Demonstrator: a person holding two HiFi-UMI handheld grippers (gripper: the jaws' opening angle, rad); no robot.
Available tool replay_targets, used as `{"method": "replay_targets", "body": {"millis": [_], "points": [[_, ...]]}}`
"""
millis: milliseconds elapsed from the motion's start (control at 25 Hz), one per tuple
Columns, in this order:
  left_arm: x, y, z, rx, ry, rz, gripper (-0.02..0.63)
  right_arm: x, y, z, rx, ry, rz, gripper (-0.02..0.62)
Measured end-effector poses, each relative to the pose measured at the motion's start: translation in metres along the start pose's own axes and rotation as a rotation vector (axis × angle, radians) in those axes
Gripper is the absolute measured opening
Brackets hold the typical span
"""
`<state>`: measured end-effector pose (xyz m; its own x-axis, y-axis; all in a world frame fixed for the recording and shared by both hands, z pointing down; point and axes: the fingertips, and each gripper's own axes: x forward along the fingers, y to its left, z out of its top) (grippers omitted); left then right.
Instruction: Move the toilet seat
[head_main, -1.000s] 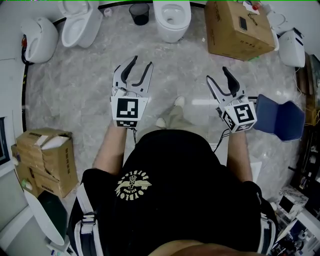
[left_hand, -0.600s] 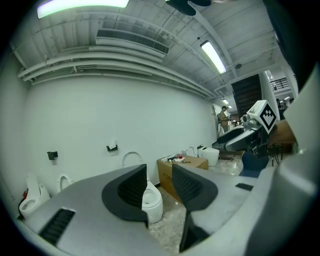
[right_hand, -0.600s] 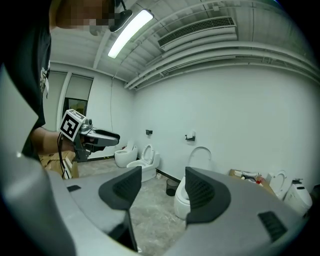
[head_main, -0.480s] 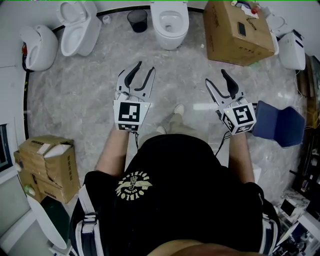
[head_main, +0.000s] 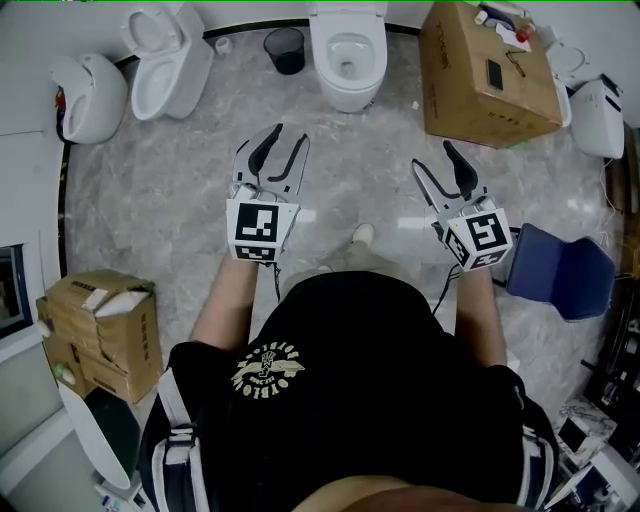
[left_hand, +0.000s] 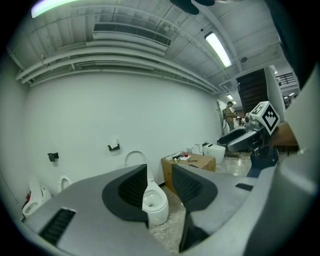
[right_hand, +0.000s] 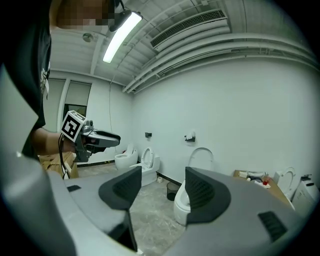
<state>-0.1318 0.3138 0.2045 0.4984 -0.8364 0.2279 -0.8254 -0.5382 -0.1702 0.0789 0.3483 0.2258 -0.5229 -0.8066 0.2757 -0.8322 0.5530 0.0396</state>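
While the toilet seat (left_hand: 135, 151) stands raised against the wall on the middle toilet (head_main: 346, 52) at the floor's far edge, both grippers hover well short of it. The left gripper (head_main: 283, 136), jaws apart and empty, has just been narrowing. The right gripper (head_main: 434, 158) is spread too, holding nothing. A cardboard box (head_main: 487, 75) sits beside the toilet.

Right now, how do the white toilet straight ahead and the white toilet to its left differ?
The white toilet straight ahead sits square to the back wall; the white toilet to its left is turned at an angle. The first neighbours a brown cardboard box; the second, a rounded white closed unit. Both have bowls uncovered.
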Motion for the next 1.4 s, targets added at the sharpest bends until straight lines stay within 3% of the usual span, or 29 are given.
{"method": "replay_targets", "body": {"millis": [360, 760, 1400], "points": [[0.053, 0.009, 0.022, -0.033, -0.007, 0.086, 0.169, 0.025, -0.059, 0.011, -0.016, -0.025, 0.041, 0.264], [0.1, -0.008, 0.047, 0.001, -0.02, 0.111, 0.169, 0.04, -0.119, 0.019, -0.027, -0.071, 0.078, 0.264], [0.114, 0.002, 0.028, -0.008, 0.043, 0.131, 0.169, 0.061, -0.134, 0.021, -0.036, -0.084, 0.097, 0.264]]}}
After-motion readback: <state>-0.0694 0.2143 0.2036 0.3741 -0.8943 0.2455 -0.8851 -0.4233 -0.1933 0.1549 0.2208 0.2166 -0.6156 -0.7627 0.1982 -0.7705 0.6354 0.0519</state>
